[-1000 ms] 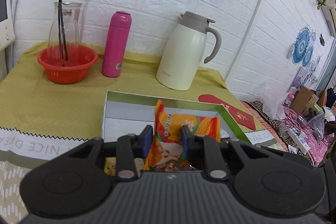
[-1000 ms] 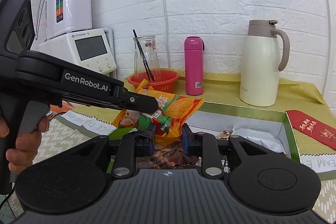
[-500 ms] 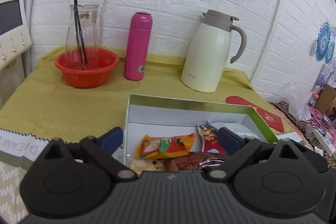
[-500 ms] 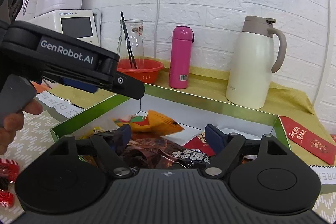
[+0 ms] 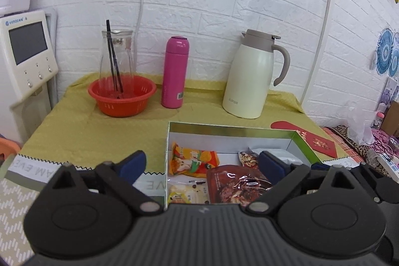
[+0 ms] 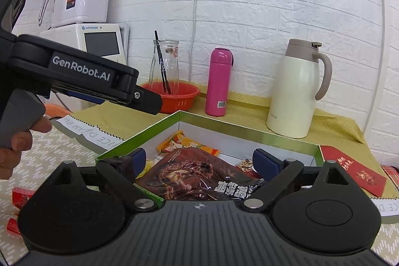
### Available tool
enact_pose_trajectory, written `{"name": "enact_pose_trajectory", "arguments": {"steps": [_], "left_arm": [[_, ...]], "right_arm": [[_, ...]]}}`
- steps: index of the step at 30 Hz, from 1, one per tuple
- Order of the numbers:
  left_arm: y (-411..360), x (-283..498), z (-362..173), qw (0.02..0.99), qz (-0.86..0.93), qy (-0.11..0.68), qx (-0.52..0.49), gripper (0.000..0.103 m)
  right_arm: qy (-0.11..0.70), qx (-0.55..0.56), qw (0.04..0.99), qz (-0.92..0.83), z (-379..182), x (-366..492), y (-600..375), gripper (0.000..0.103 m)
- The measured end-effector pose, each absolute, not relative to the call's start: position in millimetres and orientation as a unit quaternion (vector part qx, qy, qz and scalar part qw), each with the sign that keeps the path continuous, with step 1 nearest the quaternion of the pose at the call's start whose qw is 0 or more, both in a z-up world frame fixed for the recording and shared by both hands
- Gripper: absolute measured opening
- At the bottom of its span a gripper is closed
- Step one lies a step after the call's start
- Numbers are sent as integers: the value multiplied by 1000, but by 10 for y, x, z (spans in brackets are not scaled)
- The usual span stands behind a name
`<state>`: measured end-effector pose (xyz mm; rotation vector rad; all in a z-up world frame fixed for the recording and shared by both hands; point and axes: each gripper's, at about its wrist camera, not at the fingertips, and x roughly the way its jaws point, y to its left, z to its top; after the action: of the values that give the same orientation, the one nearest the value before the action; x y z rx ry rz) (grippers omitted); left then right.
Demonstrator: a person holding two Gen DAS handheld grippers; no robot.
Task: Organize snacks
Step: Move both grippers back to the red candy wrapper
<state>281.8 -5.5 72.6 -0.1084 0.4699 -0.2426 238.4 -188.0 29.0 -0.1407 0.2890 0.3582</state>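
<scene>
Both your left gripper (image 5: 202, 163) and right gripper (image 6: 199, 161) hang spread wide and empty over the green-rimmed box (image 5: 224, 127), since the orange snack packet (image 5: 193, 158) and dark-red pouch (image 6: 197, 176) lie flat inside it (red sweets (image 6: 18, 193) wait outside).

The box (image 5: 232, 127) lies open from above; behind it the basket (image 5: 122, 97), pink flask (image 5: 174, 72) and jug (image 5: 251, 76) line the wall.

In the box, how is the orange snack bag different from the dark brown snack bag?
The orange snack bag is smaller and brightly printed; the dark brown snack bag is larger, glossy and partly see-through. The orange one lies nearer the box's far wall, the brown one nearer the camera. Both lie flat inside the box, and neither is held by a gripper.
</scene>
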Motion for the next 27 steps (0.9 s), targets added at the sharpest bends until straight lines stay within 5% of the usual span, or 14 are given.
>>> {"name": "enact_pose_trajectory", "arguments": {"steps": [13,27], "left_arm": [[217,1815,936,964,-130,224,-62,96],[1112,1221,521,949,-89,281,-113,96]], "right_arm": [[145,-100,966,190,448,1595,-1803,103],[226,-128,910,324,32,1260,-1005,103]]}}
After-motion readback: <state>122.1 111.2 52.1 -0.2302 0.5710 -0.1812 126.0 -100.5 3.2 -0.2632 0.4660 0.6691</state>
